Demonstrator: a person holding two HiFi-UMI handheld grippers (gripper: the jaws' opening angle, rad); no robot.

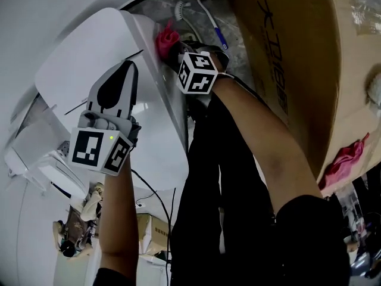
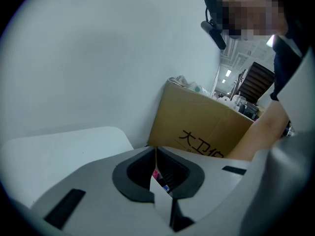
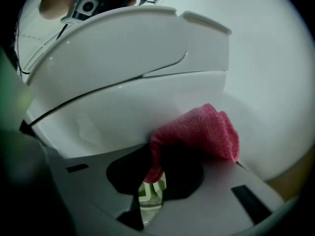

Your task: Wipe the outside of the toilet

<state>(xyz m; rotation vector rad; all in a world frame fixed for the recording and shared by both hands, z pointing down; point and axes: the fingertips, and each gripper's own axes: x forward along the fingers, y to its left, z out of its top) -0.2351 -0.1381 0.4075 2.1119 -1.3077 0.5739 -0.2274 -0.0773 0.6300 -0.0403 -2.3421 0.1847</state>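
right gripper (image 3: 156,173) clamps one corner of a pink cloth (image 3: 202,132) against the side of the white toilet (image 3: 123,63), at 12 o'clock in the head view. left gripper (image 2: 156,151) has its jaws together, empty. so thin a pinch may slip loose while rubbing.

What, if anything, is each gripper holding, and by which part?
The right gripper pinches the pink cloth by one bunched edge; the left gripper holds nothing, jaws shut.

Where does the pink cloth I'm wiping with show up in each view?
Head view: pink cloth at top centre, against the toilet, at the right gripper.
Left gripper view: only a pink speck beyond the shut jaws; cannot tell whether it is the cloth.
Right gripper view: centre-right, clamped in the jaws, pressed on the toilet.
Shared landmark: the toilet's white body.
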